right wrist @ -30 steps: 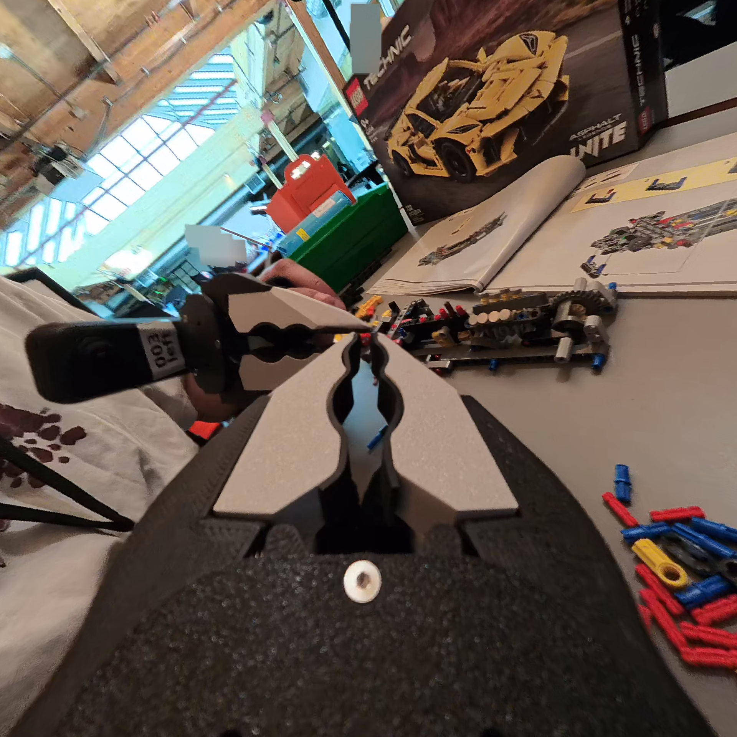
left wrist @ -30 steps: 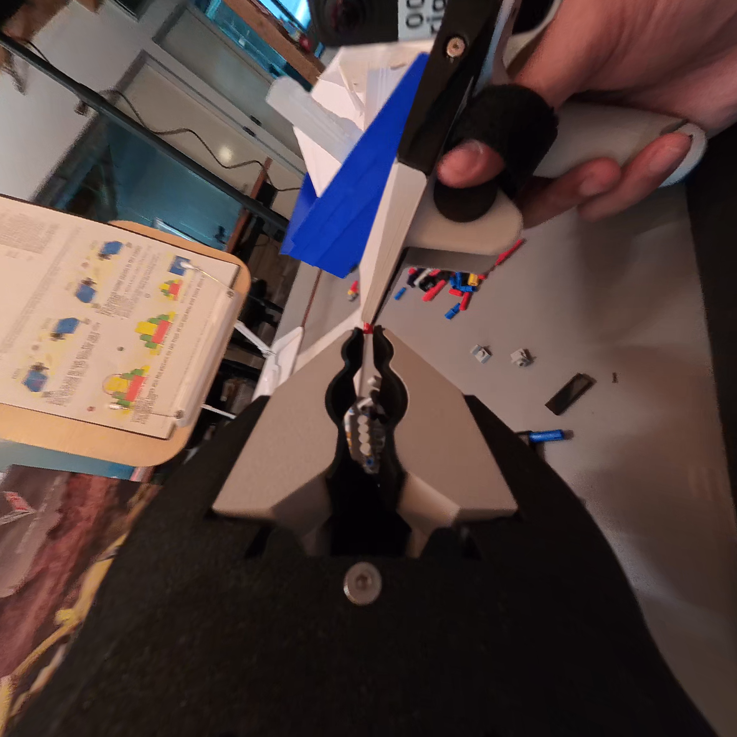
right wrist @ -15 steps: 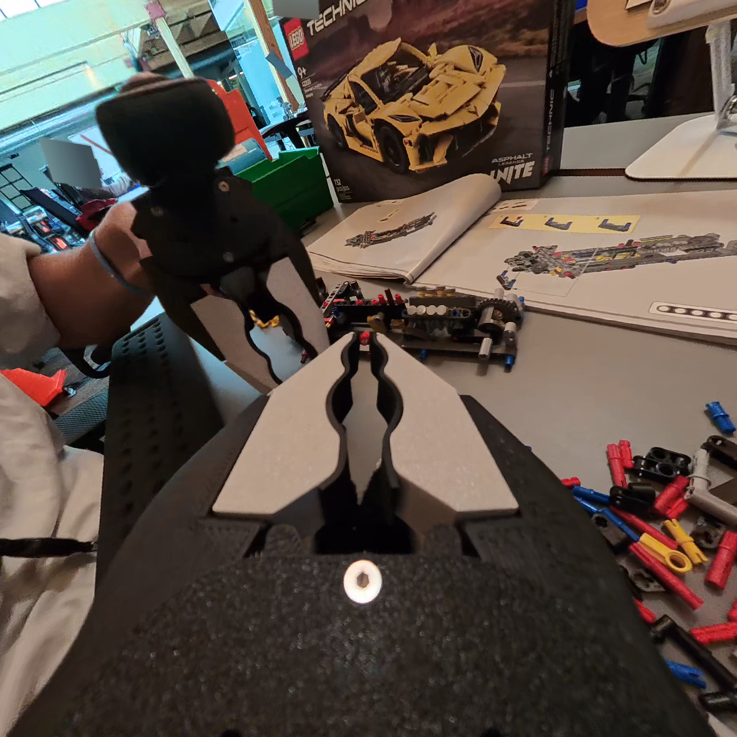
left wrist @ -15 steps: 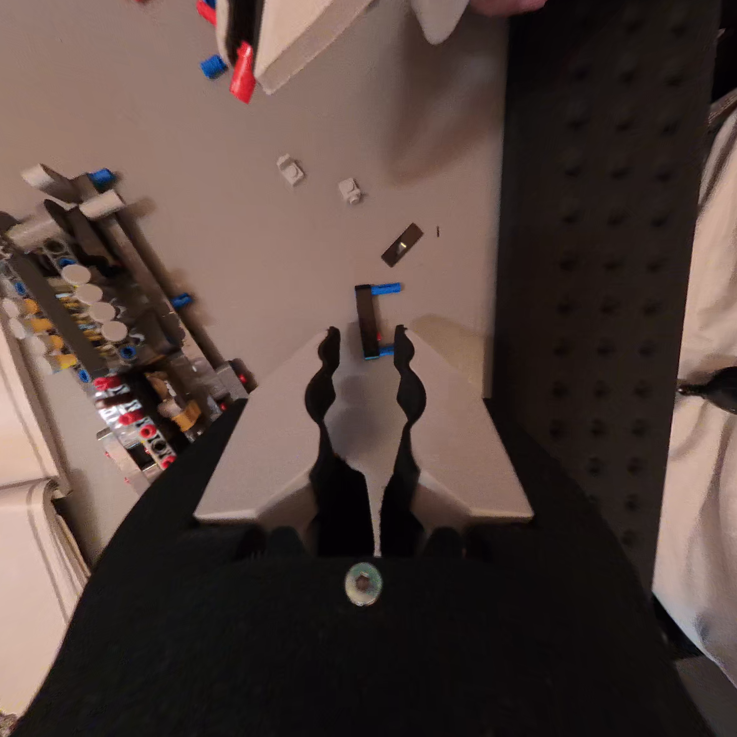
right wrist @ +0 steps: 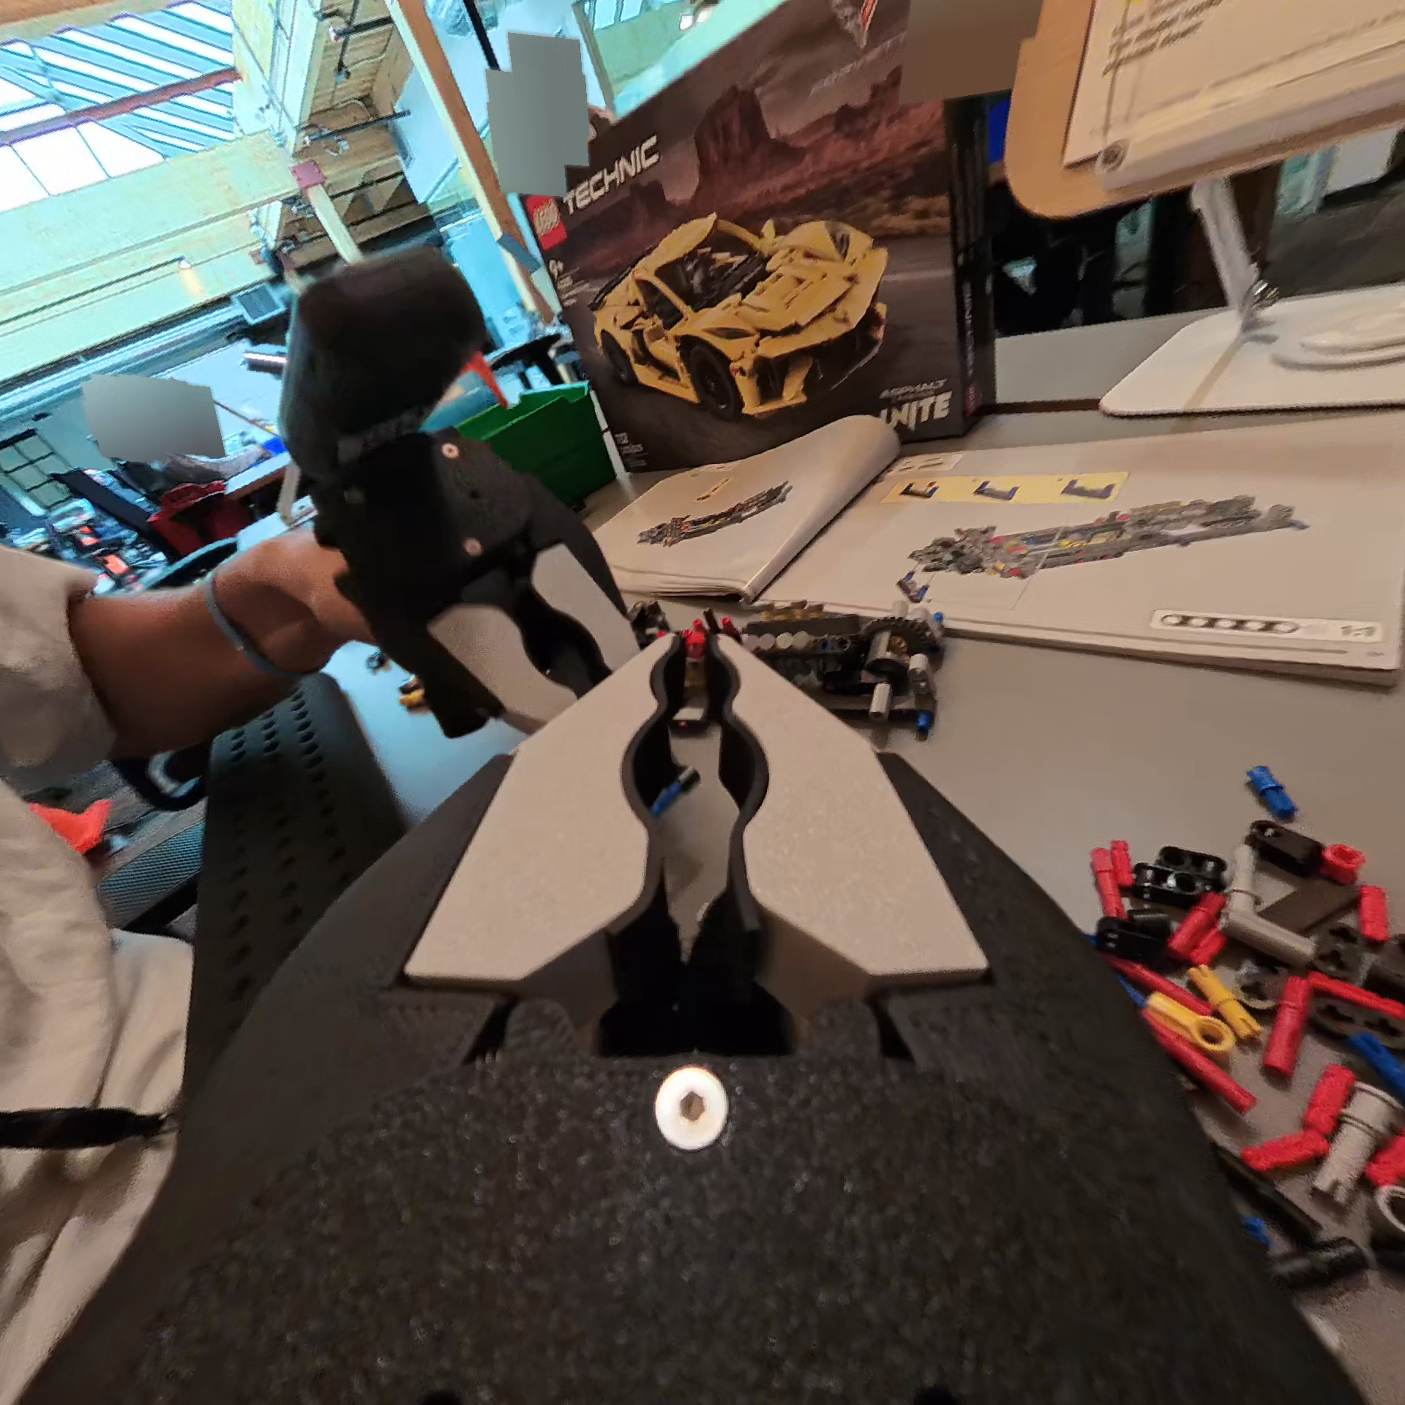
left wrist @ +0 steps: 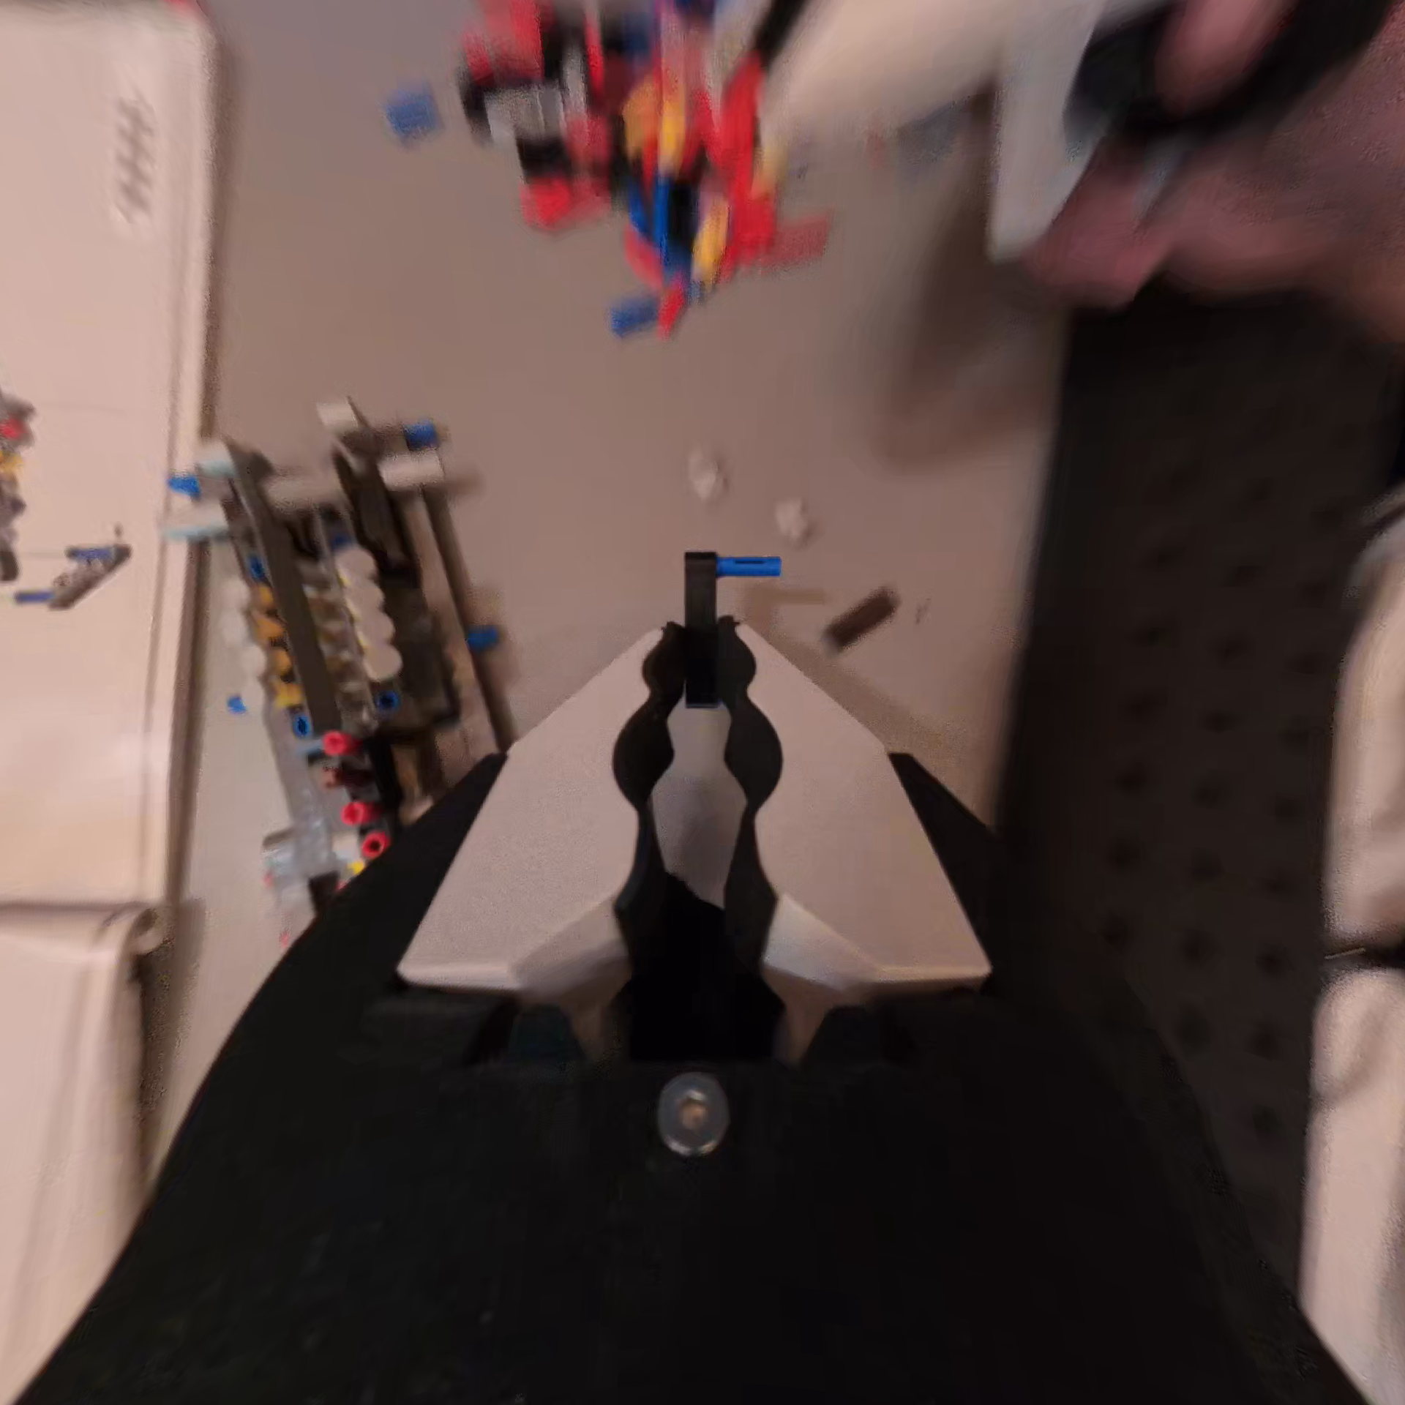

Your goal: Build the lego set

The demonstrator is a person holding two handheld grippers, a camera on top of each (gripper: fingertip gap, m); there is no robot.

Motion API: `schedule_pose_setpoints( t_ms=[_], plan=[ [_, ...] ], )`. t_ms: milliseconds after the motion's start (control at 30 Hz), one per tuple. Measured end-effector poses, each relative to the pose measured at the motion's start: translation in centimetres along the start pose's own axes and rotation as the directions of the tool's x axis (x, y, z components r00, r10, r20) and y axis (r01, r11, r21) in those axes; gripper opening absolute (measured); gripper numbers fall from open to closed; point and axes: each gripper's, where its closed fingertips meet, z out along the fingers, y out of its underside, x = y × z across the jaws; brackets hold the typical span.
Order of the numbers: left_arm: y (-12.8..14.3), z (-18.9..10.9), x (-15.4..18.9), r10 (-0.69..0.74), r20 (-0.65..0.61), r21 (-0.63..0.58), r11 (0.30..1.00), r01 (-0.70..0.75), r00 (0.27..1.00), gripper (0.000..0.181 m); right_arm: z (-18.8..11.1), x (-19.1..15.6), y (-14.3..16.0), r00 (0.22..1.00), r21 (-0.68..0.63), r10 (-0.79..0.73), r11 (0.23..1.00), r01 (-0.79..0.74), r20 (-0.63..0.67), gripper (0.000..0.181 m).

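My left gripper is shut on a short black beam that has a blue pin sticking out to the right. It holds the beam over the grey table. Its fingers show in the right wrist view, angled down beside my right gripper. My right gripper is nearly closed, with a small red pin between its tips. The half-built chassis lies to the left of the held beam and also shows in the right wrist view, just beyond my right gripper's tips.
A pile of loose red, blue, yellow and black parts lies at the right. The open instruction booklet and the set's box are behind the chassis. A black perforated chair edges the table. Small grey pieces lie nearby.
Half a second ago my left gripper was open around the black beam on the table. Now it is shut on it. My right gripper has swung towards the chassis.
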Motion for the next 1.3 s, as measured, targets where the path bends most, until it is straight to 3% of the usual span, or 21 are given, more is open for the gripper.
schedule_pose_setpoints(
  t_ms=[67, 100, 167, 267, 367, 467, 800, 1033, 1100, 1167, 1300],
  plan=[
    [-3.2, -2.7, 0.8, -0.166, -0.169, 0.219, 0.955, 0.201, 0.972, 0.006, -0.3, 0.3, -0.5, 0.999, 0.030, -0.029, 0.999, 0.030, -0.042, 0.003],
    [-3.5, -3.8, 1.0, -0.238, -0.237, 0.240, 0.925, 0.294, 0.942, 0.006, -0.3, 0.4, -0.5, 0.998, 0.024, -0.032, 0.999, 0.033, -0.048, 0.003],
    [-1.8, -4.9, 2.0, -0.319, -0.293, 0.163, 0.912, 0.375, 0.902, 0.006, 0.0, 0.3, -0.1, 0.998, 0.005, -0.031, 1.000, 0.031, -0.047, 0.003],
    [2.5, -5.7, 5.4, -0.314, -0.293, -0.044, 0.948, 0.316, 0.903, 0.006, 0.5, 0.2, 0.3, 0.999, -0.024, -0.036, 0.999, 0.035, -0.034, 0.003],
    [4.3, -6.0, 9.4, -0.271, -0.304, -0.133, 0.961, 0.241, 0.913, 0.006, 0.7, 0.0, 0.6, 0.999, -0.037, -0.035, 0.999, 0.034, -0.022, 0.003],
    [5.7, -4.4, 9.5, -0.146, -0.144, -0.172, 0.978, 0.120, 0.979, 0.006, 0.7, 0.0, 0.5, 0.999, -0.034, -0.036, 0.999, 0.036, -0.021, 0.003],
    [5.7, -2.5, 10.0, -0.111, -0.170, -0.183, 0.980, 0.079, 0.979, 0.009, 0.4, -0.2, 0.5, 1.000, -0.025, -0.020, 0.999, 0.020, -0.005, 0.003],
    [5.3, -2.5, 9.7, -0.285, -0.392, -0.197, 0.955, 0.223, 0.875, 0.009, 0.6, -0.4, 0.6, 1.000, -0.032, -0.025, 0.999, 0.026, 0.007, 0.003],
    [3.6, -3.0, 8.3, -0.296, -0.436, -0.108, 0.955, 0.277, 0.850, 0.008, 0.4, -0.4, 0.3, 0.999, -0.020, -0.039, 0.999, 0.039, 0.000, 0.003],
    [-0.2, -4.3, 5.1, -0.265, -0.410, 0.092, 0.940, 0.329, 0.873, 0.009, 0.2, -0.3, -0.3, 0.998, 0.008, -0.063, 0.998, 0.063, -0.024, 0.003],
    [-6.9, -7.1, -2.6, -0.311, -0.238, 0.469, 0.793, 0.389, 0.920, 0.008, 0.4, 0.4, -2.0, 0.964, 0.048, -0.176, 0.981, 0.189, -0.202, 0.003]
  ],
)
